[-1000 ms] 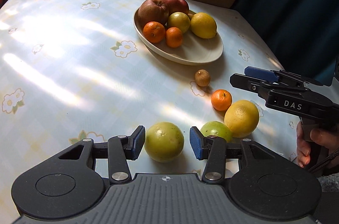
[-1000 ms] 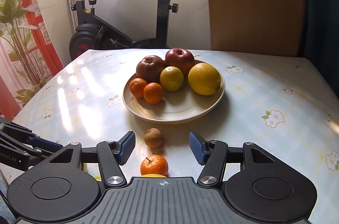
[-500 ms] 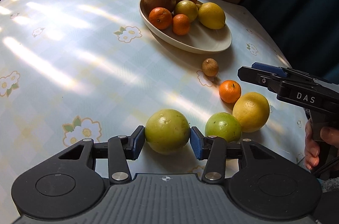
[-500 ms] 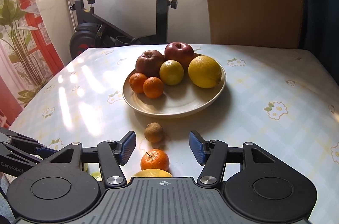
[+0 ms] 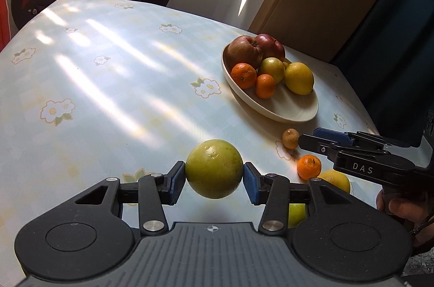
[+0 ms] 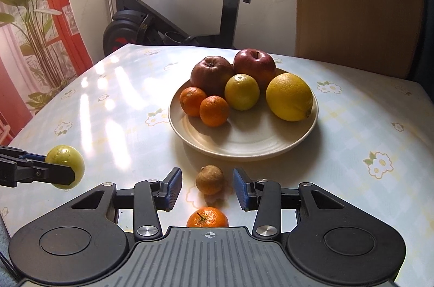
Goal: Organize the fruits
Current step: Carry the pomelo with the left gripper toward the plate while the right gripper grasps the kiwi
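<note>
The left tongs (image 5: 214, 182) were clamped across the middle of a green fruit (image 5: 214, 169), lifted off the worktop (image 5: 108, 75). It looked firm and smooth (likely slippery). The right tongs (image 6: 207, 189), just closing, straddled a small brown fruit (image 6: 209, 179) without touching, near the plate (image 6: 244, 146).

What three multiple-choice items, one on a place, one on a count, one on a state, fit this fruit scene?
1. Where is the small brown fruit?
A. in the plate
B. on the table between the right gripper's jaws
C. in the left gripper

2. How many fruits lie in the plate?
A. four
B. six
C. eight

3. The left gripper is:
A. shut on the green fruit
B. open and empty
C. out of view

Key: 1 B, it sits untouched between the pads; 2 B, two apples, two tangerines, two yellow fruits; 3 A, both pads press it.
</note>
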Demonstrator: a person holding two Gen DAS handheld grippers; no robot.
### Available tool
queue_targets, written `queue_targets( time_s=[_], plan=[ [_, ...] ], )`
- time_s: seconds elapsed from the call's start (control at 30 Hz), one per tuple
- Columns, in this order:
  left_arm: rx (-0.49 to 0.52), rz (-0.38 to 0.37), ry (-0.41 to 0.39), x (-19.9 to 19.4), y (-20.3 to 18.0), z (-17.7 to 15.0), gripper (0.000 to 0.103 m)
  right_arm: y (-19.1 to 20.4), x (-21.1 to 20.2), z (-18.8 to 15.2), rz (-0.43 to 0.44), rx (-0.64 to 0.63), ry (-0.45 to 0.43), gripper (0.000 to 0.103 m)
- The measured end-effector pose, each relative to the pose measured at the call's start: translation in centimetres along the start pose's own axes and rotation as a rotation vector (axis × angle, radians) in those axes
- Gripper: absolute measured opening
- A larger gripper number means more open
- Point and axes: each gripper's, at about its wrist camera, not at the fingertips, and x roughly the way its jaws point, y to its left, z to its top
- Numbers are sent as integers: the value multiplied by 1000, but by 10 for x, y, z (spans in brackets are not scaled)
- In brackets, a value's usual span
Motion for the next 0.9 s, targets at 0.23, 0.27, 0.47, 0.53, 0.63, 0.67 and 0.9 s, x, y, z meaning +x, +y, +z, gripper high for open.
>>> queue_targets(
  time_s=[0.23,0.27,0.47,0.53,0.63,0.67,0.9],
  plan=[
    [-8,8,-23,-4,0,1,48,-3,20,1,13,39,68,30],
    [-7,9,-23,-4,0,1,48,-5,22,1,16,50,73,28],
    [16,12,-27,-4,-4,1,48,-10,24,1,29,78,70,24],
    [25,12,-24,-4,-5,1,48,-12,21,0,39,95,59,24],
    [48,17,-28,-4,-8,3,48,-17,10,-2,55,133,27,24],
    [63,25,-33,-4,-10,4,48,-19,6,-3,60,146,14,24],
    [146,13,-69,-3,-25,28,48,-37,-12,1,47,184,-60,24]
  ],
)
